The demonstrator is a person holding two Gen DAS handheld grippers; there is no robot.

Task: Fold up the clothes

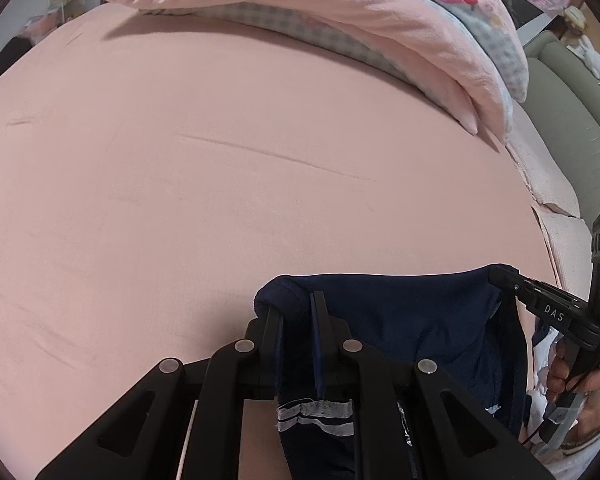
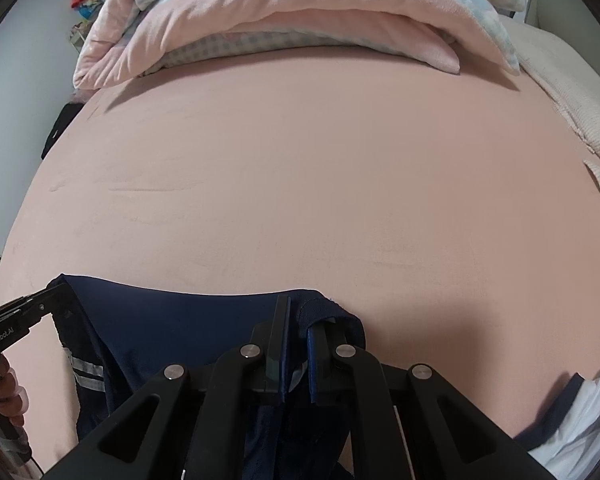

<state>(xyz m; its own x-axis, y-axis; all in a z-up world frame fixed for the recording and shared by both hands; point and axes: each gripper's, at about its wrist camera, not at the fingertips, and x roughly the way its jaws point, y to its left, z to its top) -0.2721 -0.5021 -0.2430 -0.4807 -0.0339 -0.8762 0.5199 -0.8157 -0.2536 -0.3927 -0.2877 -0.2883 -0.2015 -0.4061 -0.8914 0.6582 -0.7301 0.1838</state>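
Note:
A navy garment (image 1: 412,320) with white stripe trim hangs stretched between the two grippers above the pink bed. My left gripper (image 1: 296,304) is shut on its left top corner, where the hem bunches over one finger. My right gripper (image 2: 300,312) is shut on the opposite top corner of the navy garment (image 2: 172,316). Each gripper shows in the other's view: the right gripper (image 1: 500,272) at the far right, the left gripper (image 2: 60,288) at the far left, both pinching the cloth's upper edge. The garment's lower part drops out of view below the fingers.
The pink bed sheet (image 1: 220,184) spreads wide in front. A folded pink and checked quilt (image 2: 300,20) lies along the far side. A white and navy garment (image 2: 580,412) lies at the near right. A grey sofa (image 1: 572,128) stands beyond the bed's right edge.

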